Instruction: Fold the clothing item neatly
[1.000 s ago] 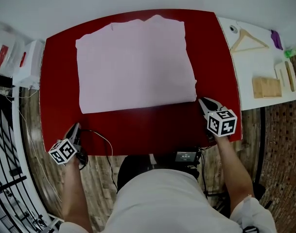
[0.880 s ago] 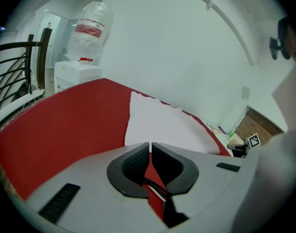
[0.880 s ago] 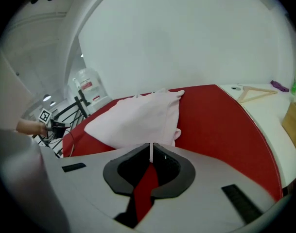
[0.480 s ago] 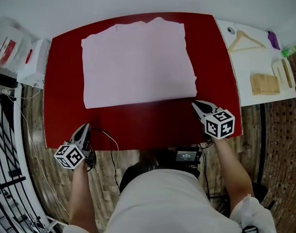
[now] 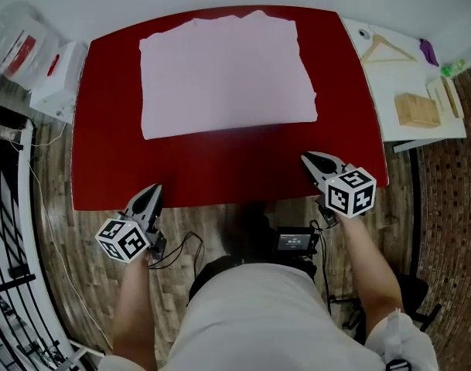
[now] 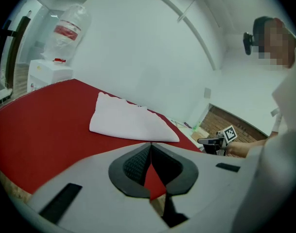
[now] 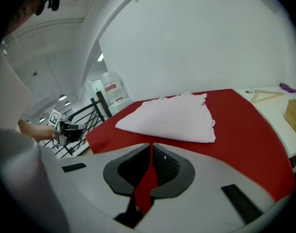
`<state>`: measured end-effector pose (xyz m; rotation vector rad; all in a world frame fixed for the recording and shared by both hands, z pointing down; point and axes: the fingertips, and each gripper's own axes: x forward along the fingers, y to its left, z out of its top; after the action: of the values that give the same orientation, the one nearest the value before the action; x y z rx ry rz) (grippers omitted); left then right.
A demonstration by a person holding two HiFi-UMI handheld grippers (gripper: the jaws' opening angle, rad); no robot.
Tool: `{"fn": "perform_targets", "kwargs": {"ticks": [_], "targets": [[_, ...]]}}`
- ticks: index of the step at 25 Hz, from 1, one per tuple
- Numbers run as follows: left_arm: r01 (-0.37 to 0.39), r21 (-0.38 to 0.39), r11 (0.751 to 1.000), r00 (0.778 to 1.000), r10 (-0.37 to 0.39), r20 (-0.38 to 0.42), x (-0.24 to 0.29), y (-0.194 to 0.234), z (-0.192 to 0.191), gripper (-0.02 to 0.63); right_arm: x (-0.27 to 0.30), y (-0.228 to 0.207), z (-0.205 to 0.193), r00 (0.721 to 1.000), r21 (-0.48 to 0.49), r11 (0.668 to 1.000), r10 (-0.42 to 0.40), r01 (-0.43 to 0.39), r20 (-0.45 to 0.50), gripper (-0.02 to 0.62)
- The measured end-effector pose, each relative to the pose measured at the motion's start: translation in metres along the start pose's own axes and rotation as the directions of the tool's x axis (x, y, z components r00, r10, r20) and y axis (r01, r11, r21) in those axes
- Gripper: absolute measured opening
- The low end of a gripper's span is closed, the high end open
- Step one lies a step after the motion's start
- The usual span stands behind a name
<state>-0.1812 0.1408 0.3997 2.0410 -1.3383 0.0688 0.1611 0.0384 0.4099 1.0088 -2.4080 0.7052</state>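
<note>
A pale pink folded garment (image 5: 227, 76) lies flat on the far half of the red table (image 5: 220, 168). My left gripper (image 5: 154, 190) is shut and empty, its tips at the table's near edge, well short of the cloth. Also shut and empty, my right gripper (image 5: 306, 159) hovers over the near right part of the table, a short way in front of the garment's near right corner. In the left gripper view the garment (image 6: 130, 123) lies beyond the closed jaws (image 6: 150, 144), with the right gripper (image 6: 213, 142) at the right. The right gripper view shows the garment (image 7: 172, 118) ahead of its closed jaws (image 7: 151, 144).
A white side table (image 5: 390, 83) at the right carries a wooden hanger (image 5: 386, 51) and a wooden block (image 5: 417, 110). A white box (image 5: 61, 79) and a plastic bag (image 5: 18, 49) stand at the left. A black railing (image 5: 7, 246) runs along the left floor.
The right gripper has drawn back from the garment's near right corner toward the table's near edge. The left gripper has shifted right along the near edge. Both stayed shut.
</note>
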Motion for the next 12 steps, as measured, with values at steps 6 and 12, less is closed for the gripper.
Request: {"fn": "perform_targets", "kwargs": {"ticks": [6,12], "targets": [[0.074,-0.009,0.997,0.997,-0.073,0.032,-0.019,-0.027,-0.012,0.006,-0.025,0.036,-0.013,1.000,0.017,1.000,-0.006,0.005,0.019,0.025],[0.136,0.002,0.991,0.990,-0.136,0.041,-0.033,-0.060,-0.023,0.006,-0.049,0.069,-0.010,0.998,0.032,0.999,0.022,-0.024,0.067,0.026]]}}
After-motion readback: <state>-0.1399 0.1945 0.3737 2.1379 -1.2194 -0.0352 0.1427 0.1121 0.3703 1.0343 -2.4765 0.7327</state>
